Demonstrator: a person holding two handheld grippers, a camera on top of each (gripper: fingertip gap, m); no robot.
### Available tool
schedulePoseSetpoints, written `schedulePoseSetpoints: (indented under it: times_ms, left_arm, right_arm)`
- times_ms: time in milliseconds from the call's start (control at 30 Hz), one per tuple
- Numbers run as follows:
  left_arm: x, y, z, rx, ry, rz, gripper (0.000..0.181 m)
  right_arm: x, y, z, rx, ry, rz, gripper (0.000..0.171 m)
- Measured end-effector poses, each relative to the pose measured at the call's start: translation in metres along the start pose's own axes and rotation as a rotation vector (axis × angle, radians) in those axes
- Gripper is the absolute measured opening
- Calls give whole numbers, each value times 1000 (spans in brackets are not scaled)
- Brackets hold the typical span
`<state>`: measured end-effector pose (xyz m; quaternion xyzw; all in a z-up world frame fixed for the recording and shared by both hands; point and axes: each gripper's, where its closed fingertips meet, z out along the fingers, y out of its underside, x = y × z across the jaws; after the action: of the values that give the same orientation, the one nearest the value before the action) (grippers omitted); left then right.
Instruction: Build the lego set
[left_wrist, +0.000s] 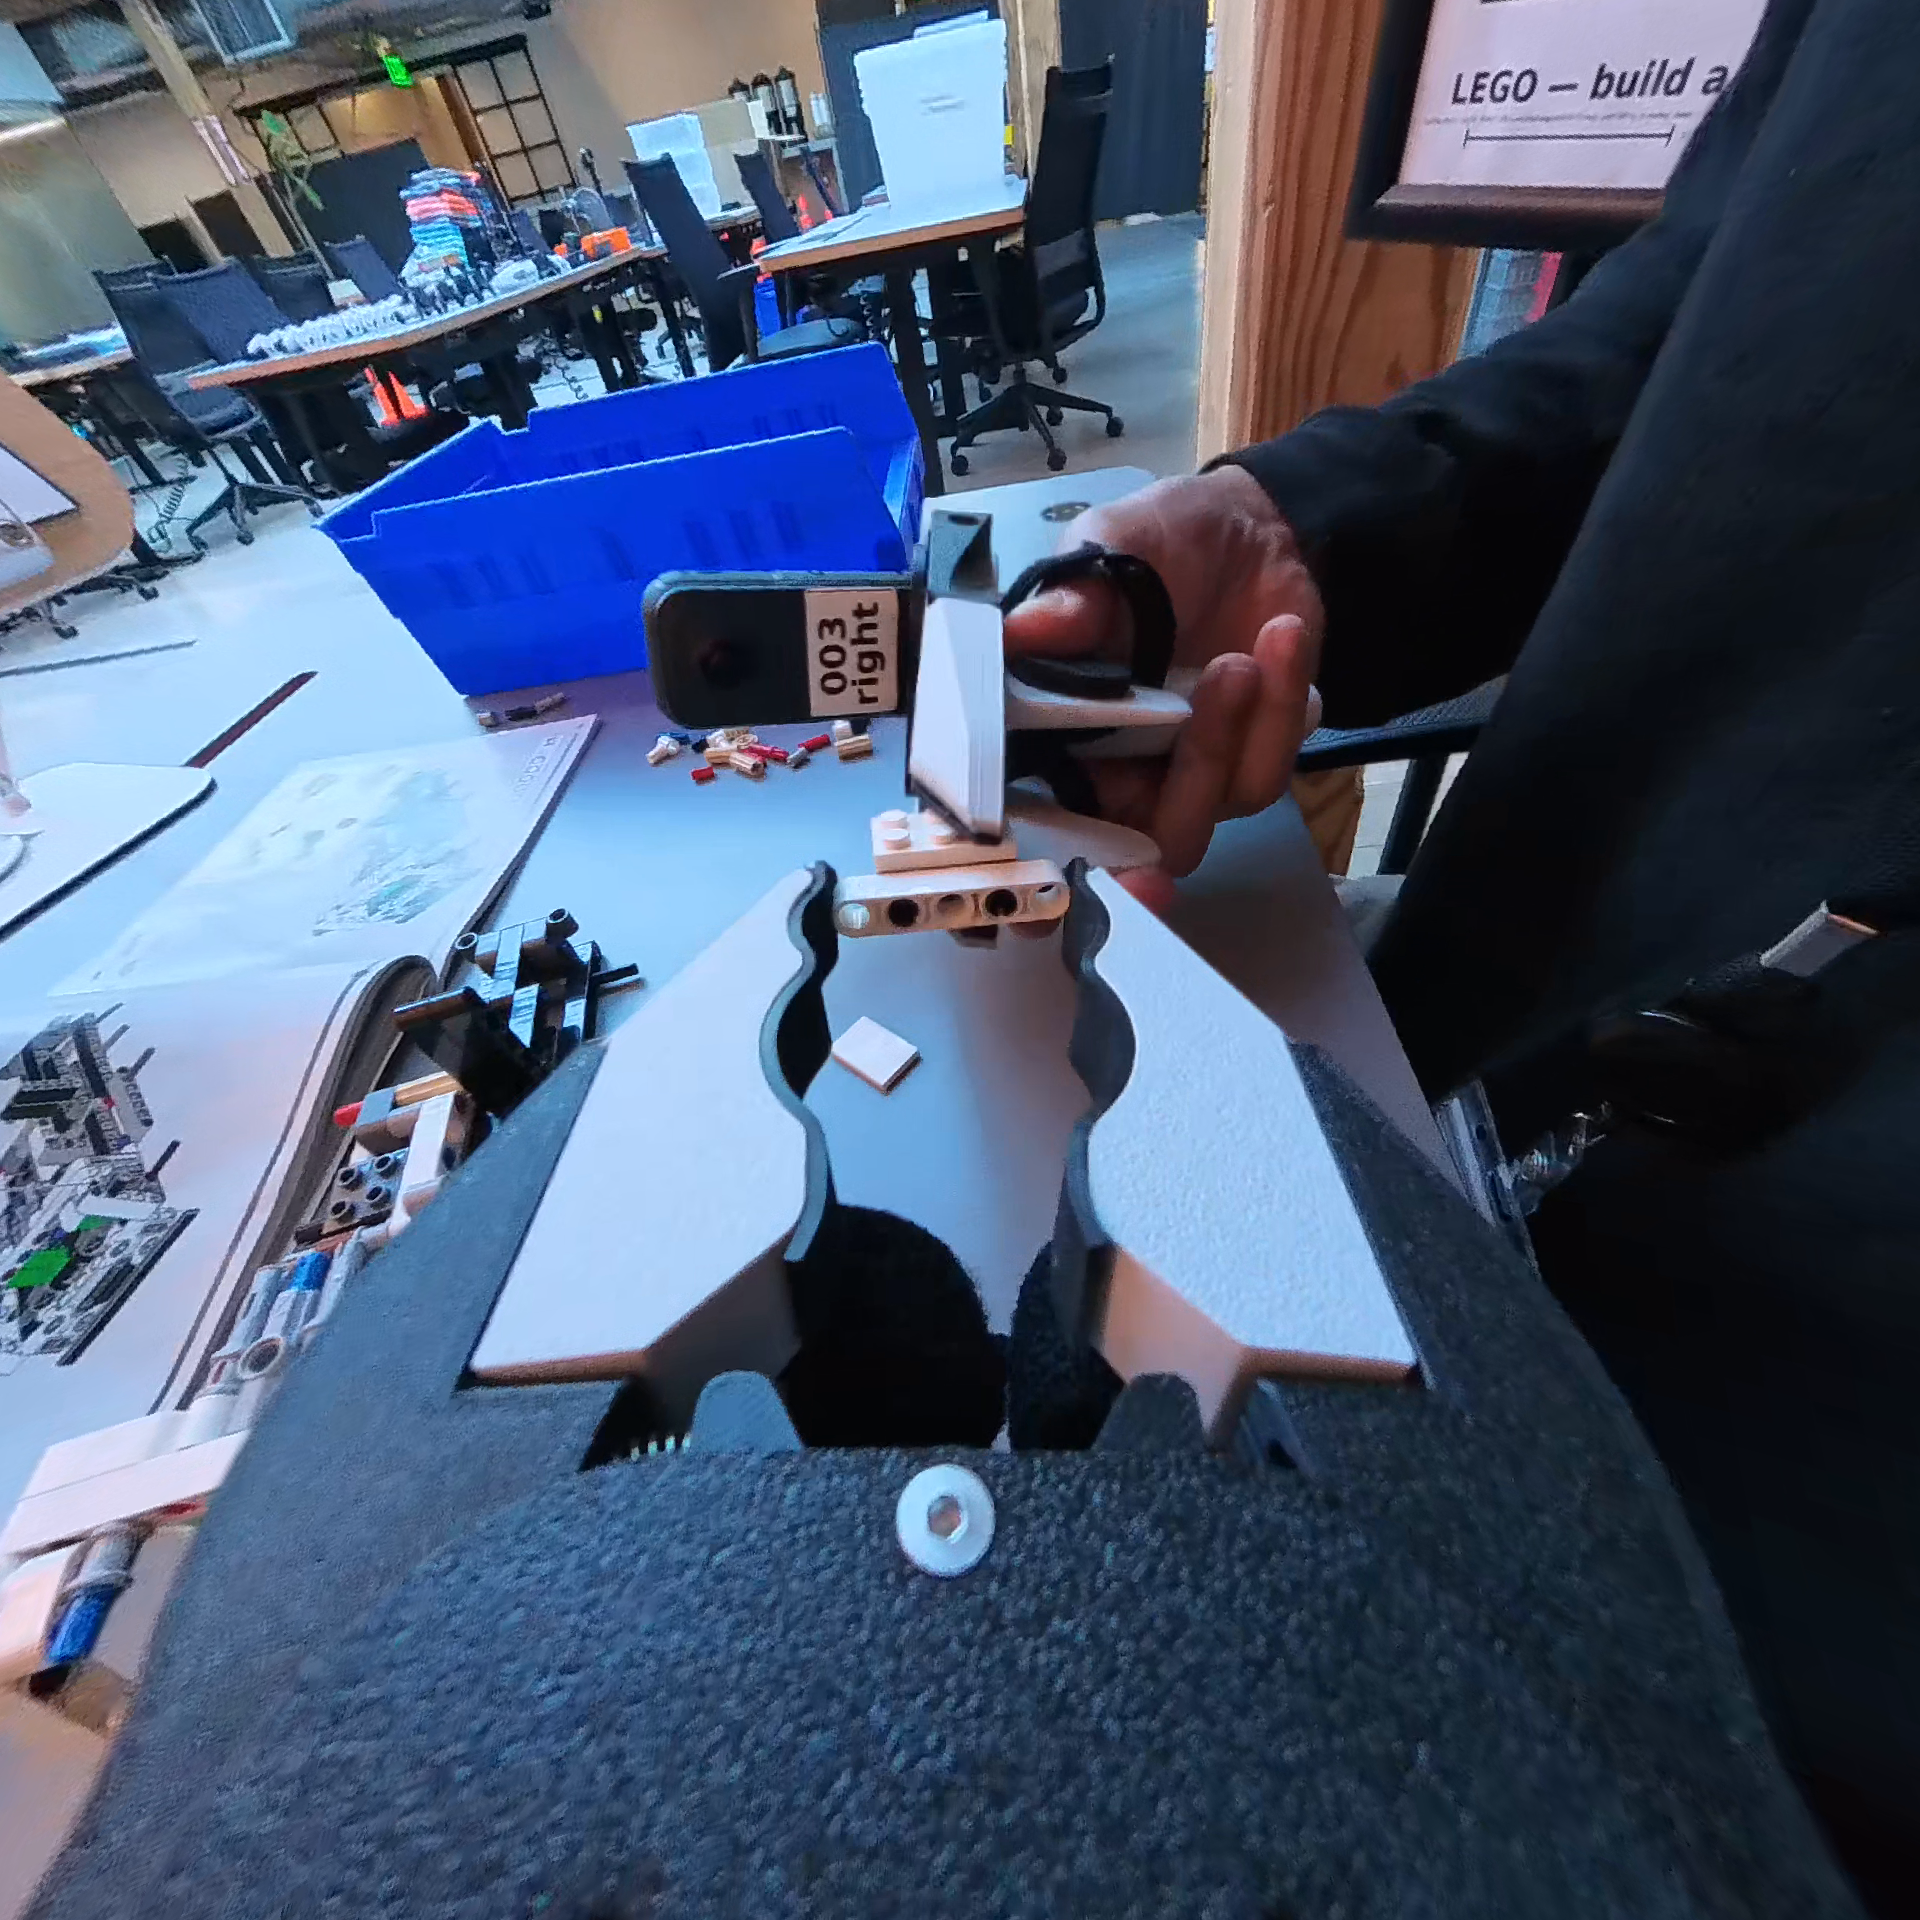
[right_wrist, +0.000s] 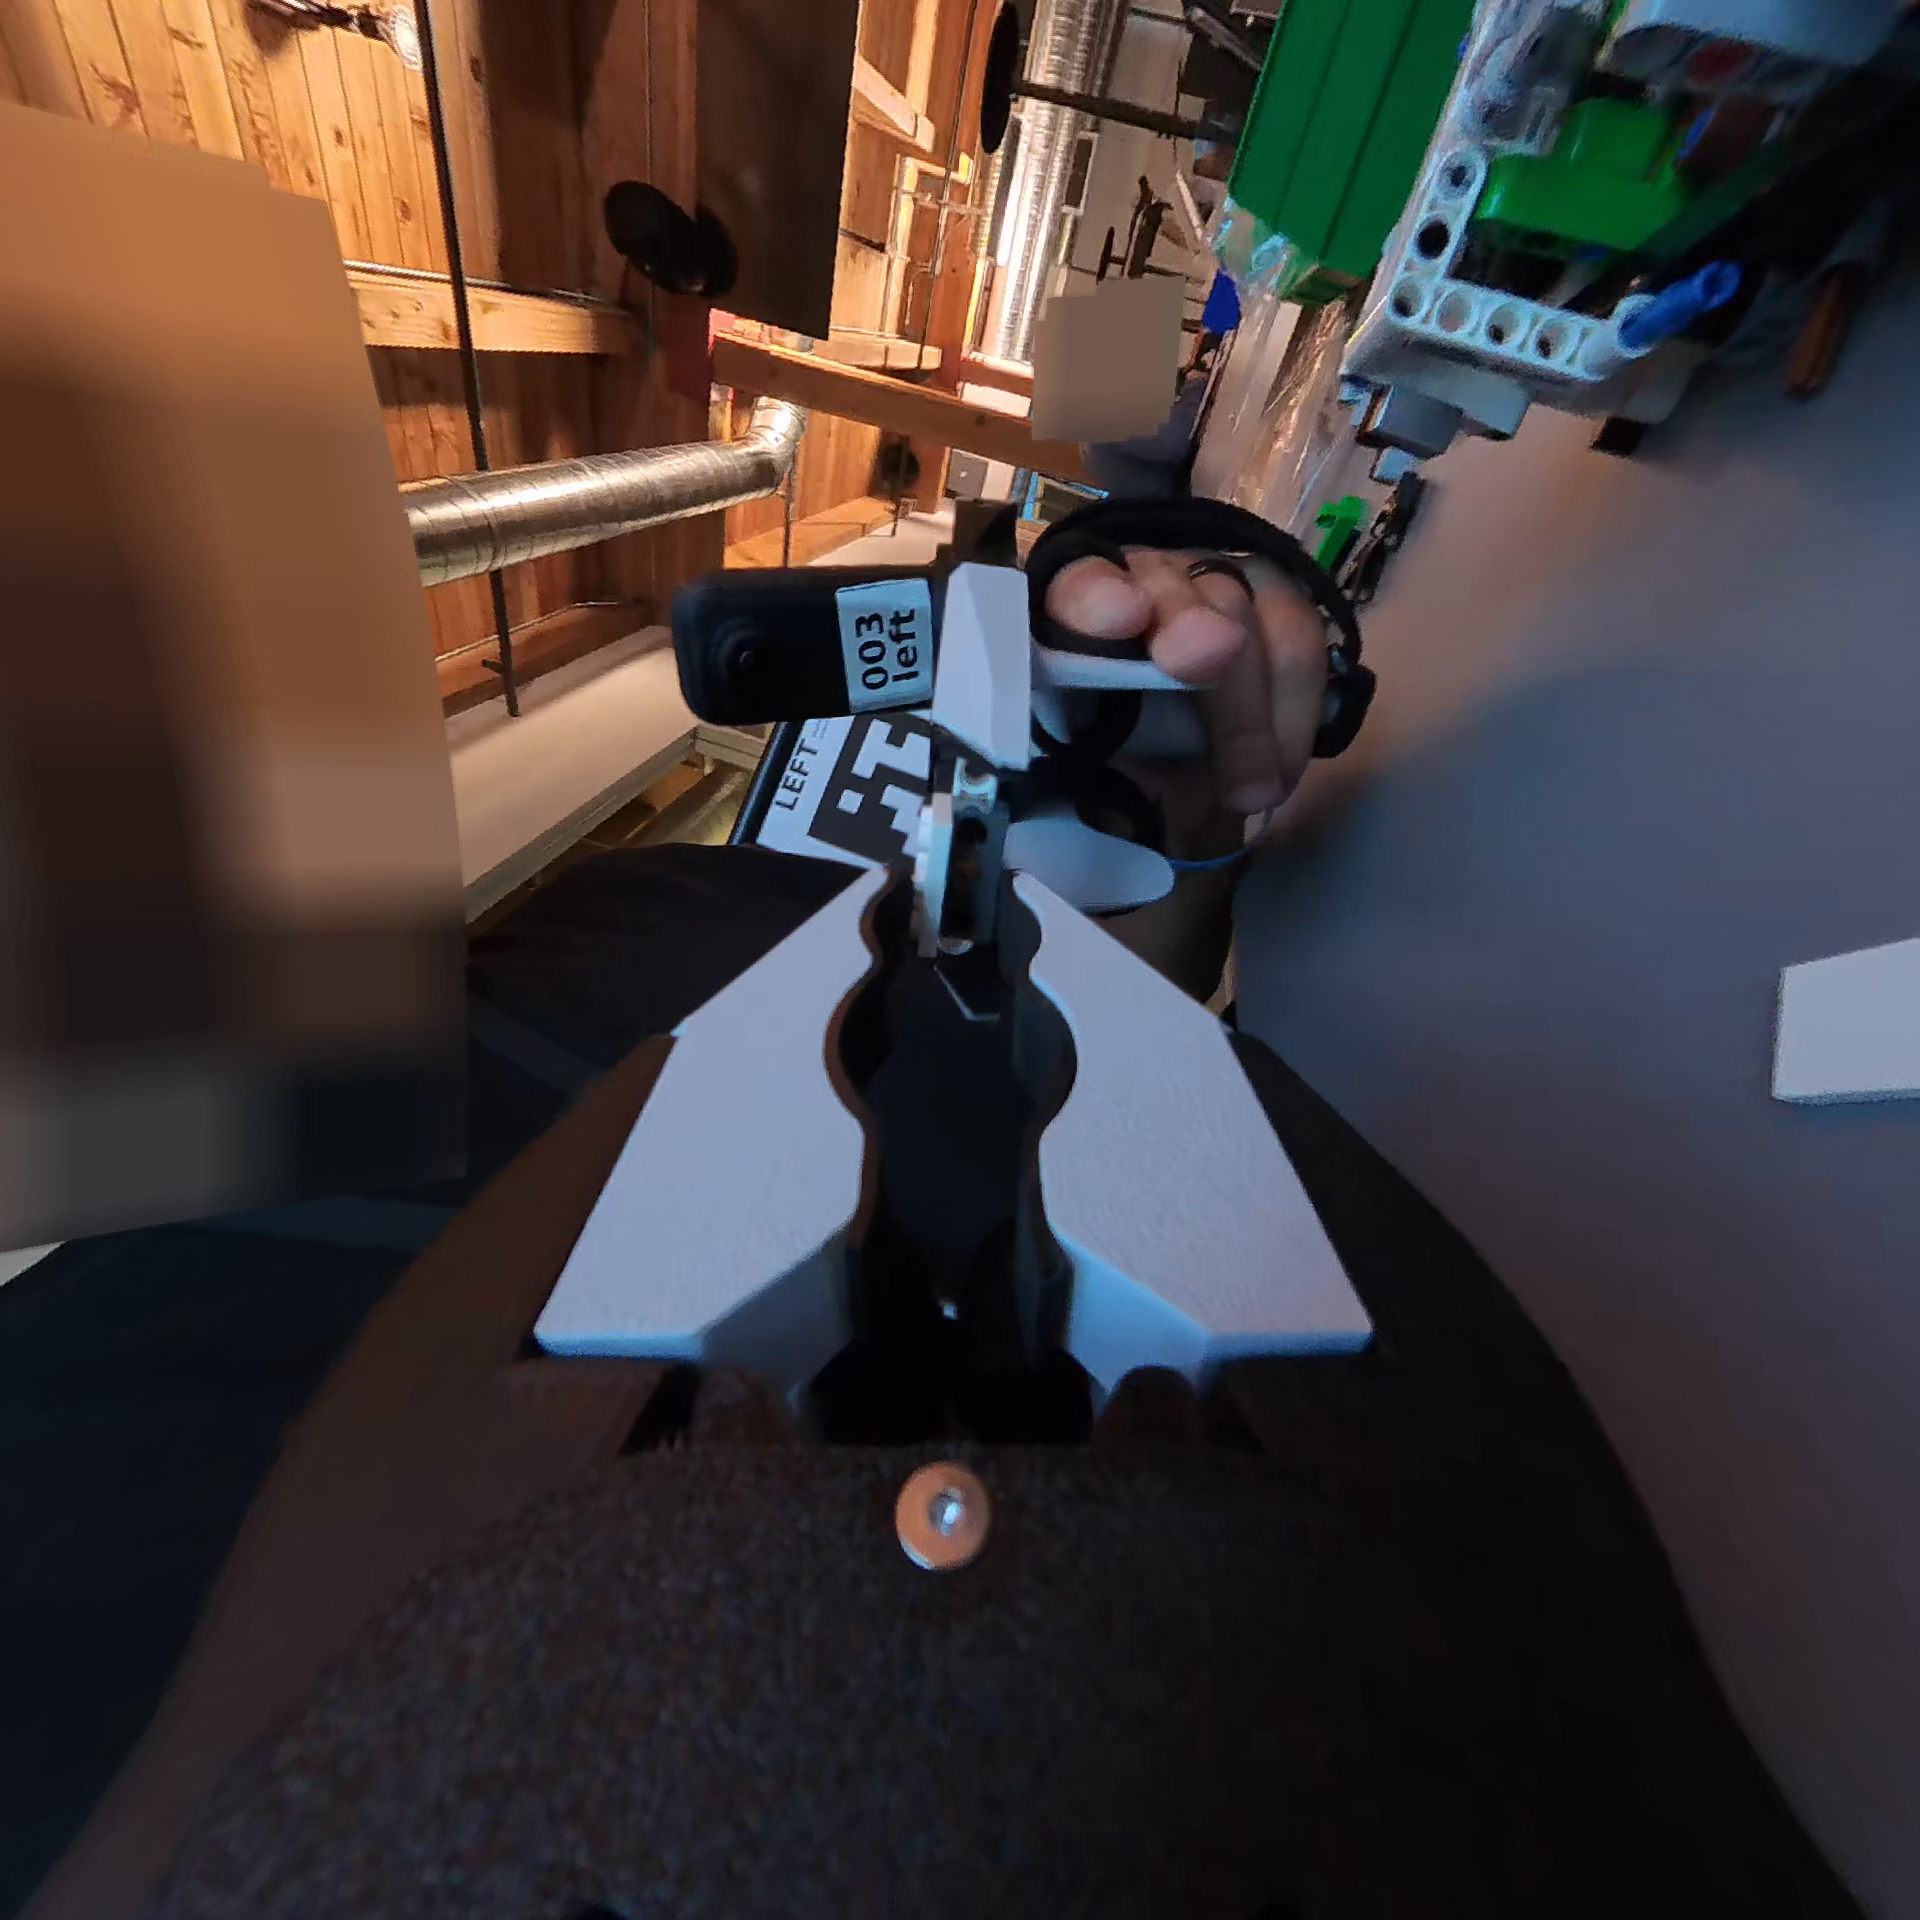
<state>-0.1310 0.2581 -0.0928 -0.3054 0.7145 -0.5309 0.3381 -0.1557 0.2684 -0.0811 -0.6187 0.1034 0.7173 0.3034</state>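
Observation:
In the left wrist view, my left gripper (left_wrist: 951, 896) is shut on a tan holed beam (left_wrist: 951, 908), held crosswise between the fingertips above the table. A small tan studded plate (left_wrist: 940, 844) rests on top of the beam. The right gripper (left_wrist: 954, 816) comes in from the right in a person's hand and grips that plate. In the right wrist view, my right gripper (right_wrist: 956, 888) is shut on the tan plate (right_wrist: 935, 878), seen edge-on. The left gripper's body (right_wrist: 977, 665) and its hand are just beyond. The beam is mostly hidden there.
A loose tan tile (left_wrist: 875, 1052) lies on the grey table (left_wrist: 675, 831) under my left gripper. A black lego subassembly (left_wrist: 530, 987), a part-built model (left_wrist: 395, 1164) and an open instruction booklet (left_wrist: 343, 831) lie left. Small loose pieces (left_wrist: 748, 750) and a blue bin (left_wrist: 644, 520) sit behind. My two grippers' fingertips are within a few centimetres of each other.

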Motion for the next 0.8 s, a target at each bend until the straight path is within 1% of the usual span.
schedulePoseSetpoints:
  times_ms: [33, 167, 267, 367, 400, 433, 467, 500, 533, 600, 633, 667, 733, 800]
  left_arm:
    - [0, 1, 0, -3, -3, 3, 43]
    - [1, 4, 2, -34, -34, 44, 43]
    - [1, 5, 1, -37, -43, 31, 43]
    - [-1, 6, -1, -28, -49, -11, 43]
    - [-4, 3, -3, -9, -54, -33, 43]
    - [-9, 1, -7, 10, -68, -54, 43]
    - [-14, 0, -11, 24, -85, -81, 43]
    - [-20, 0, -15, 34, -104, -114, 43]
    - [-26, 2, -19, 42, -122, -148, 44]
    - [-34, 5, -25, 55, -152, -204, 43]
    - [-37, 6, -27, 63, -162, -221, 43]
    - [-38, 7, -28, 67, -165, -237, 43]
    - [-38, 10, -27, 59, -161, -263, 43]
    - [-37, 13, -25, 48, -155, -269, 43]
  right_arm:
    - [1, 0, 0, 5, 6, -4, 15]
    - [4, 3, -2, -17, 13, 3, 14]
    - [4, 4, -2, -12, 18, -5, 15]
    - [7, 0, -2, 0, 77, -70, 16]
    - [7, -4, -3, 15, 100, -108, 27]
    - [7, -8, -6, 25, 130, -148, 44]
    - [7, -12, -11, 29, 174, -202, 51]
    - [10, -15, -17, 23, 245, -278, 49]
    - [21, -17, -25, 5, 375, -369, 49]
    - [52, -21, -48, -72, 725, -605, 47]
    - [61, -22, -58, -120, 874, -726, 41]
    - [67, -23, -64, -162, 990, -823, 41]
    - [77, -25, -74, -244, 1179, -958, 44]
    - [87, -22, -77, -311, 1255, -1012, 45]
